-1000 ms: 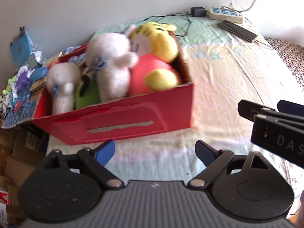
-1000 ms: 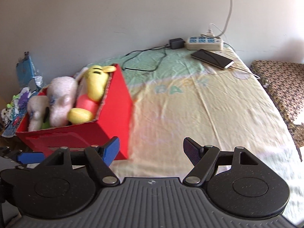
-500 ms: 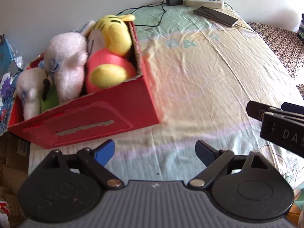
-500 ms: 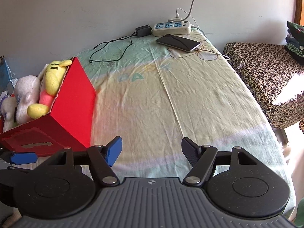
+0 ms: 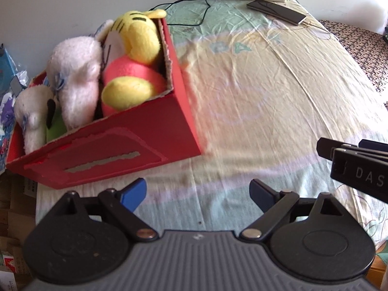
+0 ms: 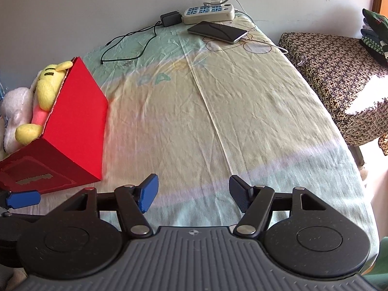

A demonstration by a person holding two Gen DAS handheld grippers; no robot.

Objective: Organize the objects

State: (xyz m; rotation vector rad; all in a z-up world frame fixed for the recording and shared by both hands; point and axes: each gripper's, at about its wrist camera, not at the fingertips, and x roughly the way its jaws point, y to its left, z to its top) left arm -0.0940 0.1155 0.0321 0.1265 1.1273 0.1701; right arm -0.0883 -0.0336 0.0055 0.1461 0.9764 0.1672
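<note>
- Left wrist view: the left gripper (image 5: 197, 192) hangs over the bed sheet (image 5: 254, 92) with its jaws spread wide and nothing between them.
- The red box (image 5: 116, 143) sits just ahead of it and to the left, its near wall close to the left blue fingertip (image 5: 134, 192) but not touching.
- Packed in the red box: a yellow plush toy (image 5: 135, 51) against the right wall, a white plush toy (image 5: 75, 77) beside it, and a smaller white plush (image 5: 32, 114) at the far left end.
- Right of the red box, the right gripper's black body pokes in at the frame edge.
- Right wrist view: the right gripper (image 6: 194, 194) is also wide open, gripping nothing, above bare sheet.
- From here the red box lies ahead and well left of the jaws, with the yellow plush toy peeking over its rim.
- Far beyond the red box, by the wall, lie a power strip (image 6: 208, 13), a phone (image 6: 218, 31) and a black adapter (image 6: 171, 19).
</note>
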